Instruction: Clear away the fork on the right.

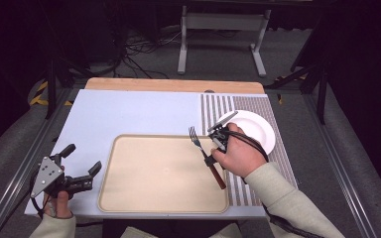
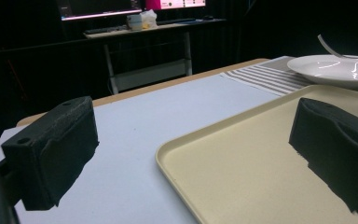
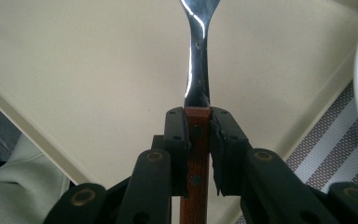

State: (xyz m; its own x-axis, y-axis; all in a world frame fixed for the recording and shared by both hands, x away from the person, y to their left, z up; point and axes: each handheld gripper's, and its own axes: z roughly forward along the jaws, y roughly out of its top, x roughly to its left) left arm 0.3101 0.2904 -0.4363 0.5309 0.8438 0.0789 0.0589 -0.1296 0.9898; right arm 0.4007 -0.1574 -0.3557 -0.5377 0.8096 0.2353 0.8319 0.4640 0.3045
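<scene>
The fork (image 1: 204,152) is pinched by the right gripper (image 1: 210,159) just where the wooden handle meets the steel neck, and that grip is confirmed in the right gripper view: both black jaws are pressed flat against the brown handle of the fork (image 3: 196,126), with the shiny neck running straight out ahead of them. In the high view the fork is carried over the right-hand edge of the beige tray (image 1: 129,198), its long axis slanted, tines aimed up and to the left toward the far rim, handle end trailing down and to the right toward the striped mat (image 1: 283,163). Whether the tines are touching the tray surface cannot be told. The white plate (image 1: 263,130) is just behind the right hand, on the mat, well clear of the fork. Over on the other side, the left gripper (image 1: 82,165) is held spread wide with nothing between its jaws, beside the tray's left edge, and in its own view the tray rim (image 2: 168,149) is seen running between the two parted jaws. The fork is plainly the right hand's business; a set-down would seem to turn on that diagonal, with the bare tray lying ahead of the tines.
</scene>
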